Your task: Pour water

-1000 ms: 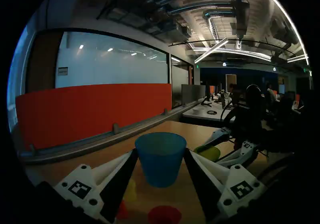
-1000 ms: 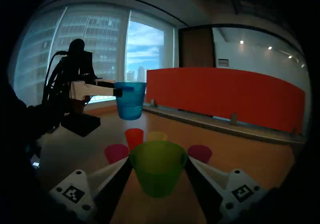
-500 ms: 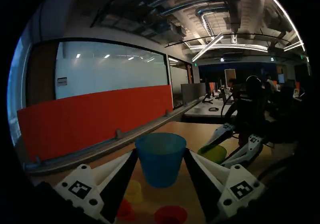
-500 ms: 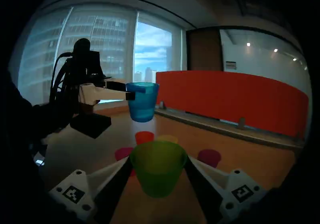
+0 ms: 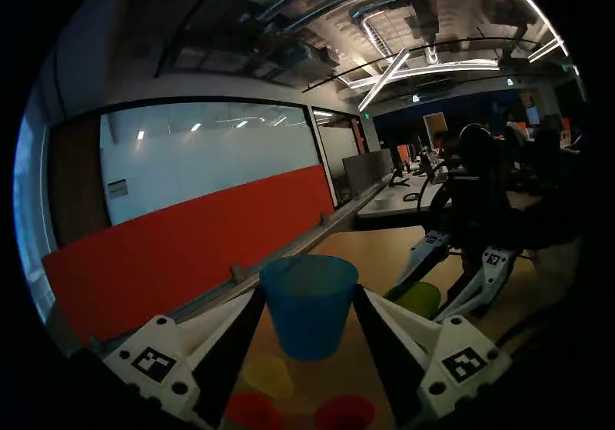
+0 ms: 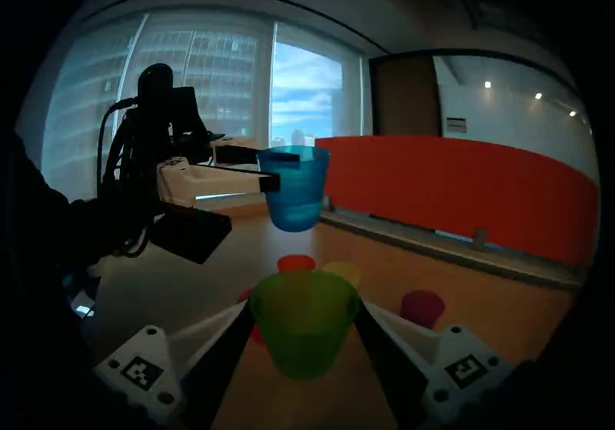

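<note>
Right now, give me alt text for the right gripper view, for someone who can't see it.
The right tongs grip a green cup upright above a wooden table, while farther off the left tongs hold a blue cup in the air. A red cup, a yellow cup and a pink cup stand on the table, an orange partition behind.
</note>
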